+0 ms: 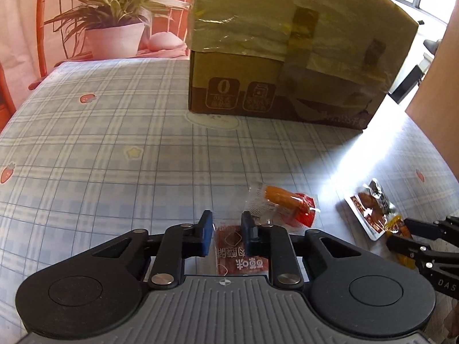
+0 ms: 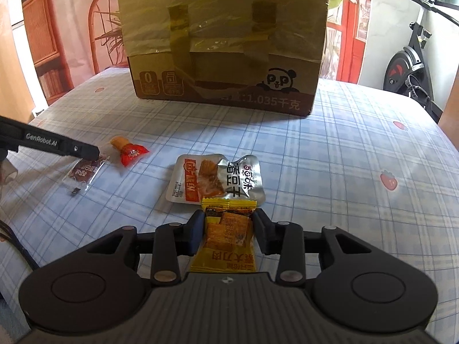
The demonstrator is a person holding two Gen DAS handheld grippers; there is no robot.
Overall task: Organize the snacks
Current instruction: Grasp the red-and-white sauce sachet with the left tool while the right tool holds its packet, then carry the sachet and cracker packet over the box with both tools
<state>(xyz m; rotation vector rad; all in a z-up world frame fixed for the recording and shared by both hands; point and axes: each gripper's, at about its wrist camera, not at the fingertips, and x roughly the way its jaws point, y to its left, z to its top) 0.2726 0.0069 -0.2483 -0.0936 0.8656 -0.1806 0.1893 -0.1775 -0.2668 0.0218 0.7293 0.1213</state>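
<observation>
My left gripper is open, its jaws on either side of a small dark red snack packet that lies flat on the table; the packet also shows in the right wrist view. A sausage snack in a clear and red wrapper lies just beyond it. My right gripper is open around a yellow snack packet on the table. A silver and orange tofu packet lies just ahead of it. A taped cardboard box stands at the far side of the table.
The table has a blue plaid cloth with strawberry prints. A potted plant and a red chair stand behind the table at the left. An exercise bike stands at the right, off the table.
</observation>
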